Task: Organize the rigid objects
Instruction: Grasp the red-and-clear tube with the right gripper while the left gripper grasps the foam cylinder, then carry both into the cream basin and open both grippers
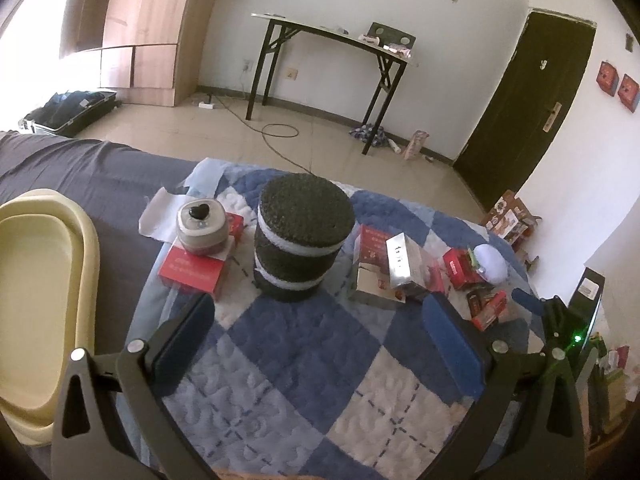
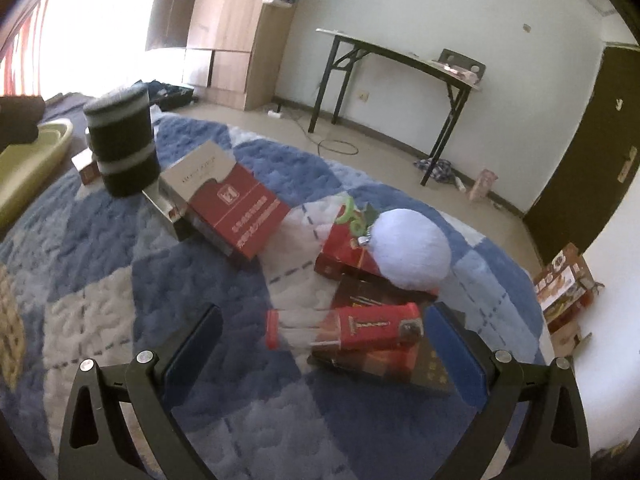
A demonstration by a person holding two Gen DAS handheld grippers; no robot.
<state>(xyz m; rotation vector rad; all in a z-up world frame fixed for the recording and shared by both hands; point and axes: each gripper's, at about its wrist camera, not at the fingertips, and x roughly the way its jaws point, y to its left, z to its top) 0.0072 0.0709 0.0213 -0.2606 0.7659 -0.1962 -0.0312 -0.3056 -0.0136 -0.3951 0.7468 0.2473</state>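
On the blue checked quilt [image 1: 304,364] stands a black cylinder [image 1: 304,236] with white bands, just ahead of my open left gripper [image 1: 318,308]. A grey jar [image 1: 202,226] sits on a red box [image 1: 192,270] to its left. A silver box [image 1: 404,266] and small red boxes [image 1: 460,270] lie to the right. My right gripper [image 2: 326,318] is open, low over a red and clear box [image 2: 360,326] that lies between its fingers atop dark boxes [image 2: 380,294]. A white fluffy ball [image 2: 408,254] rests on another red box [image 2: 344,258].
A beige plastic tub [image 1: 40,280] sits at the left on the dark sheet. A large red and beige box [image 2: 228,204] leans beside the cylinder [image 2: 120,144]. Past the bed are tiled floor, a folding table [image 1: 332,40], a wardrobe [image 1: 148,32] and a dark door [image 1: 532,100].
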